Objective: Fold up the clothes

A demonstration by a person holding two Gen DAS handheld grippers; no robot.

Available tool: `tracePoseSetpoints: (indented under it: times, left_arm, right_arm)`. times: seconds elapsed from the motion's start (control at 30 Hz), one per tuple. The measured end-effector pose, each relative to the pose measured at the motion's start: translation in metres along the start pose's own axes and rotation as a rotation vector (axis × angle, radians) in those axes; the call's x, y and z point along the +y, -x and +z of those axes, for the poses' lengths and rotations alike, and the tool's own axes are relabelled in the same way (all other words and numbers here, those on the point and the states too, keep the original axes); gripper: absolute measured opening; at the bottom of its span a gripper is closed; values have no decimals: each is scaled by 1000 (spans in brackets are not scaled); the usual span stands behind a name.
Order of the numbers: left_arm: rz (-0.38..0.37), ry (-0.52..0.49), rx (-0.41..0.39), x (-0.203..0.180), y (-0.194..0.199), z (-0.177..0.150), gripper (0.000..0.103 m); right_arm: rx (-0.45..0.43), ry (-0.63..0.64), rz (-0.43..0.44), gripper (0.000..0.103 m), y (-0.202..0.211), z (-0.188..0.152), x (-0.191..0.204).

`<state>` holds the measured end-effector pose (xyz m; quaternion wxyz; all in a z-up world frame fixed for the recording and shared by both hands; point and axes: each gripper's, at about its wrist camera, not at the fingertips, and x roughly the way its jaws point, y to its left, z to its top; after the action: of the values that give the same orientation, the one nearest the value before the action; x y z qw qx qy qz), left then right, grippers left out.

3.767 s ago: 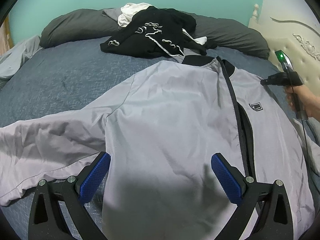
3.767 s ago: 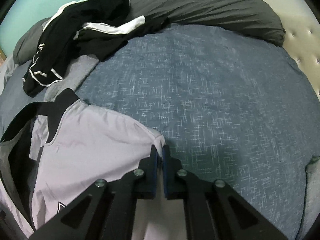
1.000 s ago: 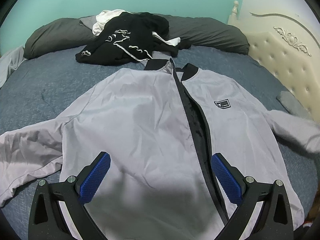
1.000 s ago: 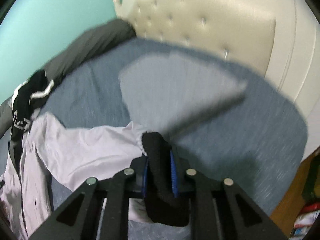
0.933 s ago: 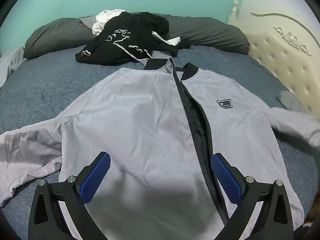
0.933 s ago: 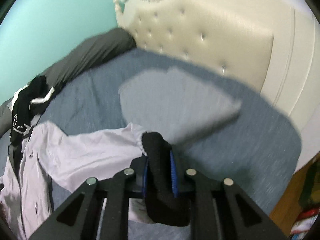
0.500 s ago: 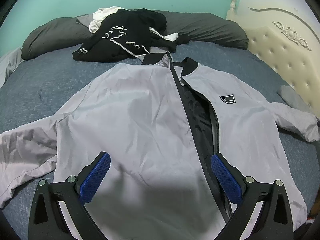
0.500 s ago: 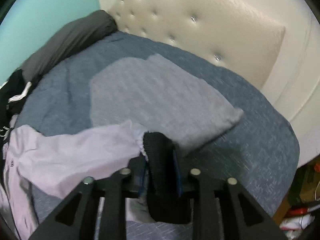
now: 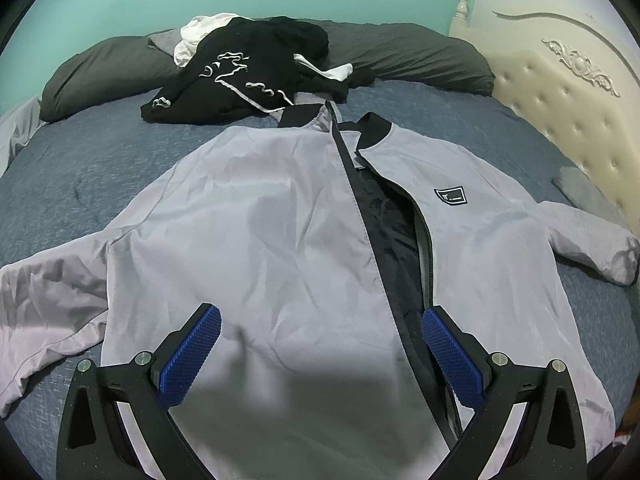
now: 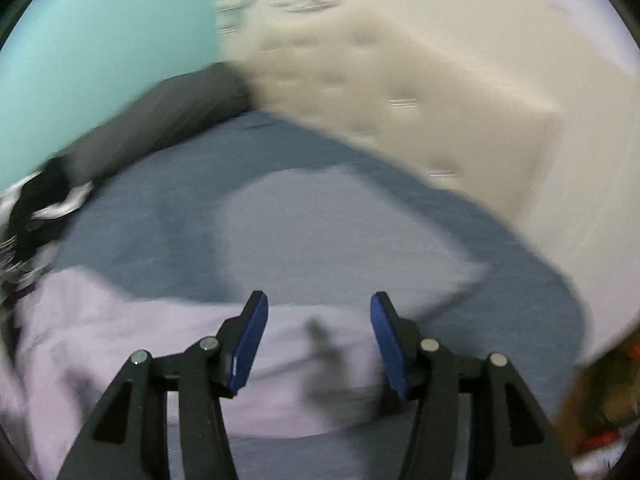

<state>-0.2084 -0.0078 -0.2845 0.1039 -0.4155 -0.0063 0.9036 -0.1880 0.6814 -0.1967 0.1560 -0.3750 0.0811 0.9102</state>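
I had the grey jacket point(image 9: 280, 240) spread flat on the bed point(image 9: 80, 184), my right gripper point(image 10: 318, 332) just opening off the sleeve at three o'clock, left gripper point(image 9: 320, 356) open above the hem; folding a sleeve inward looked next.

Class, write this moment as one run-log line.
stage: jacket spread flat | right gripper: jaws just opened, sleeve released | left gripper: open, empty

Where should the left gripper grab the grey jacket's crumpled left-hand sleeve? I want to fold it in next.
Take the sleeve near its cuff end, where the bunched fabric stands in ridges the pads can pinch. Come from above and the outer side, so the left gripper, now open over the jacket front, can carry it inward across the flat body.
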Motion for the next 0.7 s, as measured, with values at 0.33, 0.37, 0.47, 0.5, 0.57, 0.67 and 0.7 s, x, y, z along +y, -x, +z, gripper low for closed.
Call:
tracePoseSetpoints:
  times: [0.33,0.37,0.47,0.5,0.57,0.67,0.7]
  left_arm:
    - [-2,9,2,4,-1,0,103]
    - [-4,10,3,4,-1,0,103]
    - [-5,14,4,6,-2,0,103]
    - [-4,16,5,6,-2,0,103]
    - [-3,19,7,7,-3,-1,103]
    - [-2,18,11,8,-5,-1,103]
    - [-2,17,13,8,-6,-1,103]
  right_arm:
    - [238,206,355,23,-59,-40,154]
    - [262,216,368,23,-67,-45,165]
    - [328,262,359,22,-89,-59,192]
    - [340,271,345,22,-97,-62,197]
    - [349,282,311,22,-110,-65,202]
    - [346,281,257,21,-131,-63,202]
    - [346,271,245,20,-138,-61,200]
